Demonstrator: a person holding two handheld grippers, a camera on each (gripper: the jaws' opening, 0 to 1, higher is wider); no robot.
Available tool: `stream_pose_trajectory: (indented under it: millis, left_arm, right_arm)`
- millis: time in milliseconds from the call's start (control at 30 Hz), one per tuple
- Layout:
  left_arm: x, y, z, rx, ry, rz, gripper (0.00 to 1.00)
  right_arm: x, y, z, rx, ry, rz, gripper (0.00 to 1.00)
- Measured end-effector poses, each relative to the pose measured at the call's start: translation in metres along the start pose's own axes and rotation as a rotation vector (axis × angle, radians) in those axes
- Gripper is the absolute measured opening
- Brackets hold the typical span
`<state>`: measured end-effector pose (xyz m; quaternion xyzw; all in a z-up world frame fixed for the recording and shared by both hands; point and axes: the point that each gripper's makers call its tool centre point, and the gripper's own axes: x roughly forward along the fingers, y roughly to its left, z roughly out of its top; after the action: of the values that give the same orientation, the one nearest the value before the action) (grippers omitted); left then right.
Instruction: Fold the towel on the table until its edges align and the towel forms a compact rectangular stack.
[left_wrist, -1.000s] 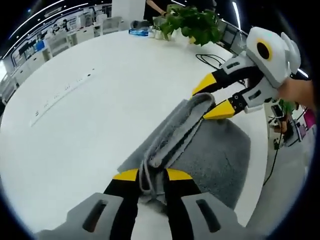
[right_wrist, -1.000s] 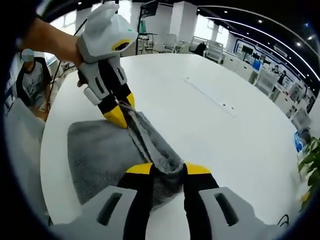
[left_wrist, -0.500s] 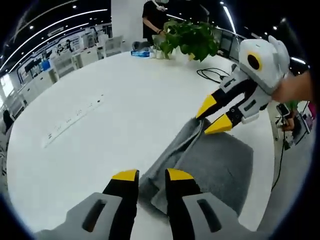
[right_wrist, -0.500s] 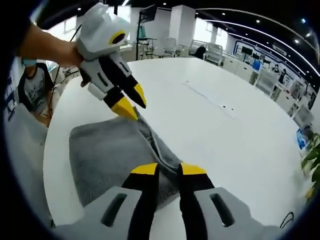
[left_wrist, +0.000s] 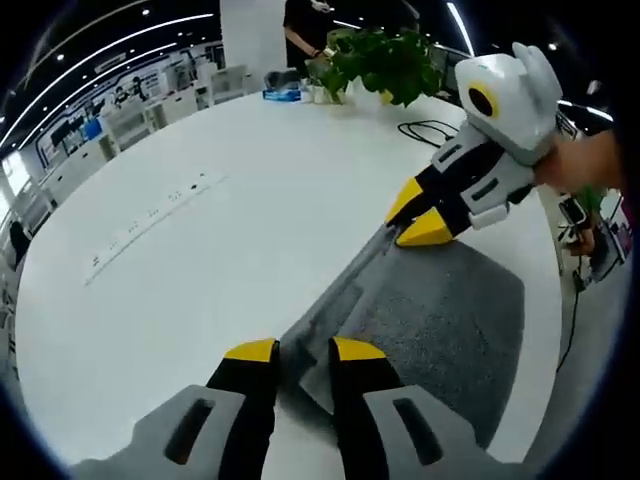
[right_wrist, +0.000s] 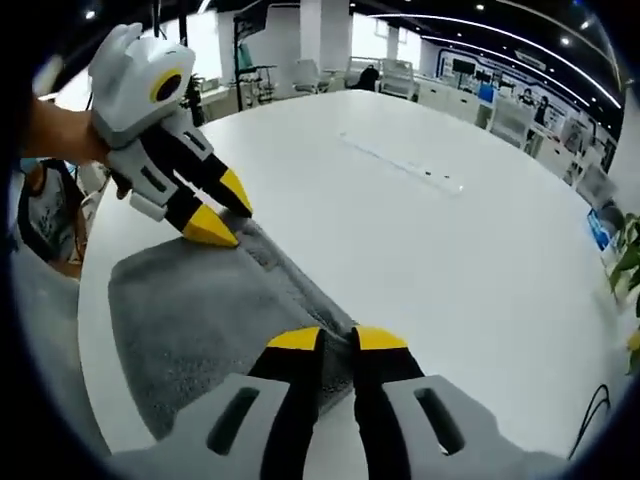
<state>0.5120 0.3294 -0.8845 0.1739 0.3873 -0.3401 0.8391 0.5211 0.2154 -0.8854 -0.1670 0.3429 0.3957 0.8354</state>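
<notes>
One grey towel (left_wrist: 430, 320), folded double, flat near desk (left_wrist: 200, 260) edge; two grippers at its fold.
Left gripper (left_wrist: 304, 352) narrow over one fold corner, right gripper (right_wrist: 336, 340) narrow over the other; grip on cloth: cannot tell. Wide bare desktop beyond fold.

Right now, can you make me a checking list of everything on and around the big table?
Surface: white table, mostly bare.
Job's things: grey towel, folded over, lying flat near the table edge.
Clutter: potted plant and blue item at far side.
Grippers: left gripper and right gripper each pinch the towel's folded edge.
Cables: black cable by the plant.
Surroundings: office desks, chairs; a person standing behind the plant.
</notes>
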Motion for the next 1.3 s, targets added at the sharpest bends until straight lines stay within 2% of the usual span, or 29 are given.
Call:
stream_pose_trajectory:
  millis: [33, 233, 300, 400, 500, 600, 733, 867, 1067, 1133, 1233, 1300]
  left_arm:
    - [-0.003, 0.0, 0.001, 0.001, -0.01, 0.004, 0.2]
    - [-0.014, 0.007, -0.001, -0.004, -0.032, 0.031, 0.21]
    - [-0.02, 0.008, -0.001, -0.022, -0.054, 0.036, 0.21]
    - [-0.025, 0.006, -0.002, -0.041, -0.073, 0.033, 0.25]
    - [-0.03, 0.005, -0.007, -0.077, -0.077, 0.048, 0.31]
    - [-0.033, -0.003, -0.012, -0.176, -0.077, 0.019, 0.39]
    - [-0.04, -0.008, -0.015, -0.17, -0.088, 0.017, 0.48]
    - [-0.038, -0.023, -0.029, -0.284, -0.07, -0.035, 0.54]
    - [-0.029, -0.036, -0.047, -0.292, -0.035, -0.05, 0.53]
    - [-0.027, -0.038, -0.048, -0.311, -0.035, -0.059, 0.5]
    - [-0.023, -0.04, -0.045, -0.34, -0.037, -0.069, 0.47]
    - [-0.016, -0.039, -0.044, -0.346, -0.039, -0.075, 0.47]
  right_arm:
    - [-0.003, -0.005, 0.007, -0.019, -0.047, -0.029, 0.12]
    - [-0.015, -0.003, 0.013, 0.024, -0.093, -0.028, 0.24]
    - [-0.019, -0.001, 0.016, 0.037, -0.112, -0.018, 0.29]
    - [-0.024, 0.011, 0.015, 0.125, -0.135, 0.027, 0.4]
    - [-0.027, 0.018, 0.011, 0.128, -0.144, 0.028, 0.49]
    - [-0.03, 0.024, 0.001, 0.152, -0.132, 0.027, 0.49]
    - [-0.033, 0.031, -0.012, 0.158, -0.116, 0.033, 0.5]
    - [-0.035, 0.034, -0.022, 0.186, -0.096, 0.026, 0.5]
    - [-0.03, 0.038, -0.041, 0.223, -0.046, 0.018, 0.45]
    - [-0.028, 0.037, -0.045, 0.232, -0.044, 0.014, 0.43]
    - [-0.026, 0.041, -0.051, 0.302, -0.036, 0.027, 0.39]
    - [-0.025, 0.043, -0.053, 0.32, -0.031, 0.035, 0.37]
